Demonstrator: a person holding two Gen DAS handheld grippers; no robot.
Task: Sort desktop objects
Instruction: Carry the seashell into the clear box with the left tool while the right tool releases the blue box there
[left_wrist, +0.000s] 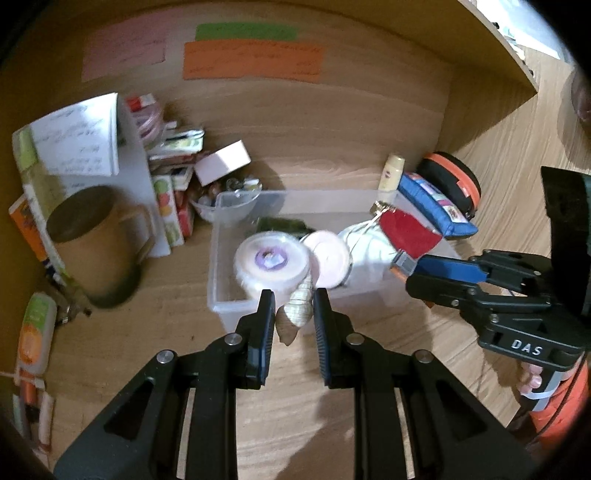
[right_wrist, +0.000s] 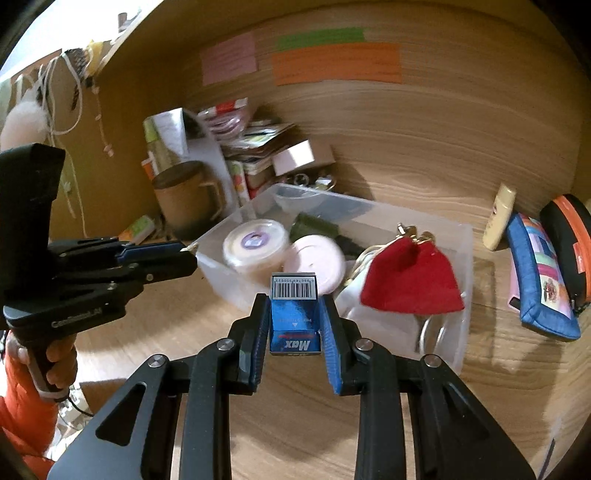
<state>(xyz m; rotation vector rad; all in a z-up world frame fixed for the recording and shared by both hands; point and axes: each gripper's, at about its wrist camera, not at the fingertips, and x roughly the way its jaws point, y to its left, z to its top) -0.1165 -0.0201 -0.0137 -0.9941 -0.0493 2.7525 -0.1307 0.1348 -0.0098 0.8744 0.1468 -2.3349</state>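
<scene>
My left gripper (left_wrist: 293, 308) is shut on a pale spiral seashell (left_wrist: 295, 314), held at the near wall of a clear plastic bin (left_wrist: 221, 306). My right gripper (right_wrist: 294, 314) is shut on a small blue box marked Max (right_wrist: 294, 317), held at the bin's near wall (right_wrist: 460, 354). The bin holds a round white tub (left_wrist: 271, 264), a pink round lid (left_wrist: 328, 258), a red pouch (right_wrist: 410, 284) and a dark green item (right_wrist: 314, 225). The right gripper also shows in the left wrist view (left_wrist: 402, 266), and the left gripper in the right wrist view (right_wrist: 186, 254).
A brown mug (left_wrist: 92, 243), stacked booklets and small boxes (left_wrist: 173, 192) and a small bowl (left_wrist: 221, 206) stand left of the bin. A cream bottle (right_wrist: 498, 218), a blue patchwork case (right_wrist: 539, 280) and a black-orange case (right_wrist: 572, 243) lie right. Wooden walls enclose the back.
</scene>
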